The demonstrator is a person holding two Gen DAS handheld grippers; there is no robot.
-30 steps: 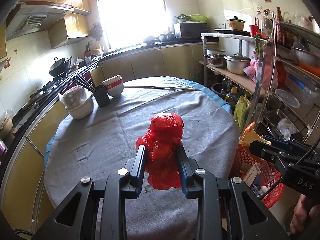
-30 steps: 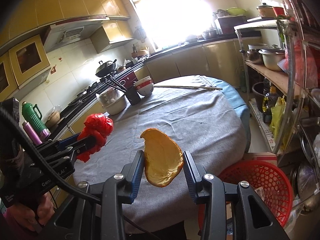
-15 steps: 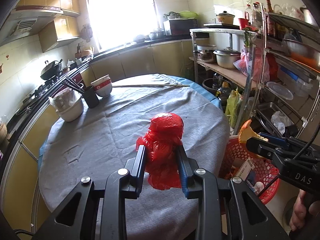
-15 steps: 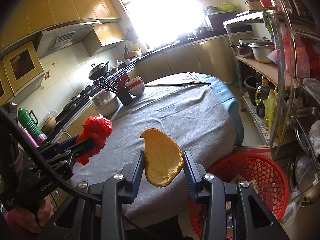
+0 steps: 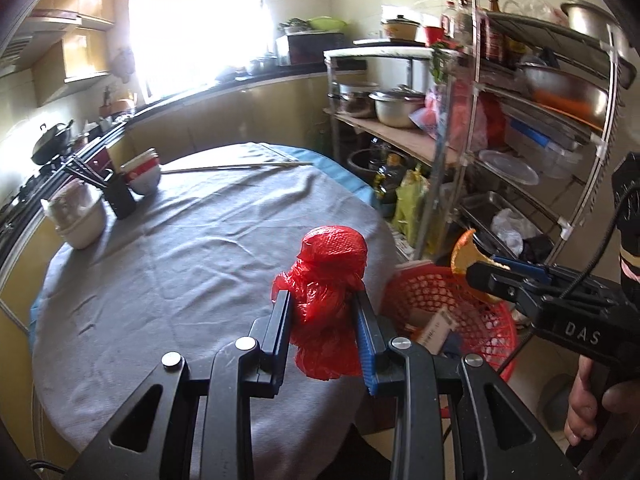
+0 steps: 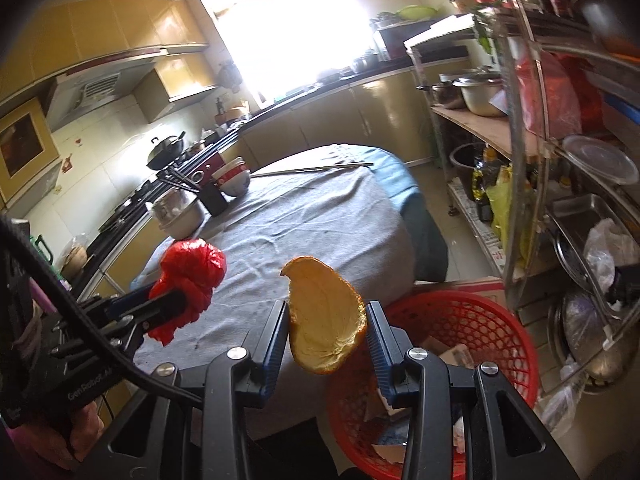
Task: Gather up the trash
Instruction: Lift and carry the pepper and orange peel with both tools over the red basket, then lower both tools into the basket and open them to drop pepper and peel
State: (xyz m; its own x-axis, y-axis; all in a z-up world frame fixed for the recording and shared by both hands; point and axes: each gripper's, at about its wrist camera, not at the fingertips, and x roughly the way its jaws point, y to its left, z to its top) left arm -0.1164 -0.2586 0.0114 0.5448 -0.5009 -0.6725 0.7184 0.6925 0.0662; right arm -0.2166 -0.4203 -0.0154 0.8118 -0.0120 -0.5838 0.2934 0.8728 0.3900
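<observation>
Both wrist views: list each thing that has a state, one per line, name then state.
left gripper: shut on the red plastic bag
red plastic bag: crumpled, held off the table
right gripper: shut on the orange peel
orange peel: held in the air
red basket: on the floor by the table, holds some trash
stacked bowls: upright on the table

My round table under grey cloth, yellow cabinets along the wall, glaring window, cluttered metal shelves beside me
</observation>
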